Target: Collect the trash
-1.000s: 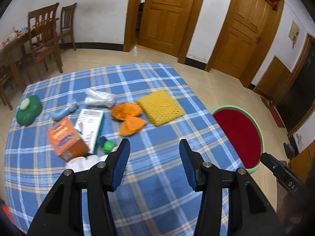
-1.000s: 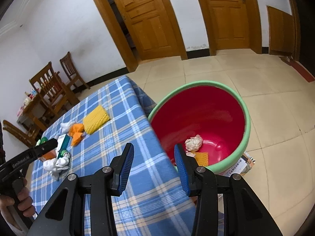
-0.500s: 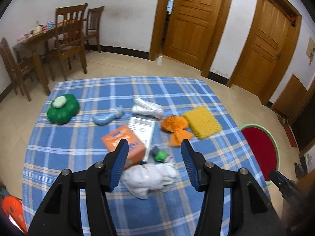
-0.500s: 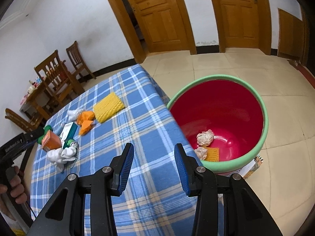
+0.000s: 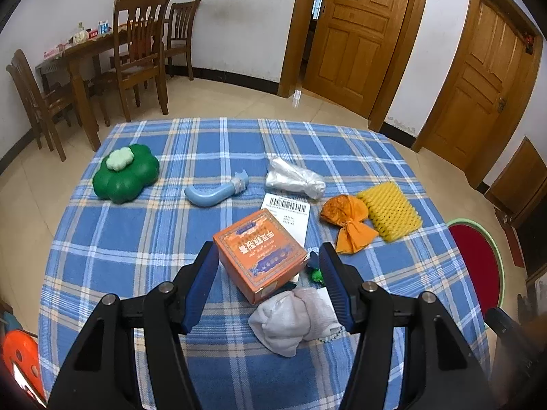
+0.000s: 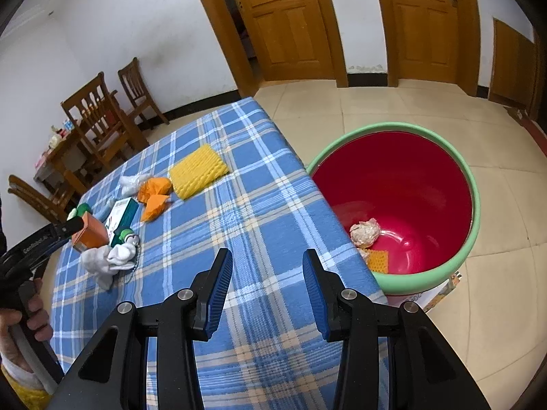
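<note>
Orange box (image 5: 261, 254), the landmark, stands on the blue plaid table (image 5: 136, 249), framed between the spread jaws of the left gripper (image 5: 268, 287); the jaws have just been opening, and no pad presses on the box. White crumpled cloth (image 5: 294, 321) lies touching the box's near corner, partly under the gripper's right finger. A small green item (image 5: 316, 275) sits just right of the box, a barcoded white paper (image 5: 290, 210) just behind it. Farther right of the box: crumpled orange wrapper (image 5: 348, 220), then yellow foam mesh (image 5: 389, 210). Behind the box: clear plastic wrap (image 5: 294, 179) and a pale blue curved piece (image 5: 212, 194); far left of it, a green clover-shaped item (image 5: 126, 177). Right gripper (image 6: 268, 294), jaws spread and holding nothing, hangs over the table's edge well right of the box, near the red bin (image 6: 427, 273) with a green rim, which stands on the floor and contains a crumpled paper ball (image 6: 365, 232) and an orange mesh scrap (image 6: 377, 261). A hand (image 6: 24, 321) holds the left gripper's handle.
</note>
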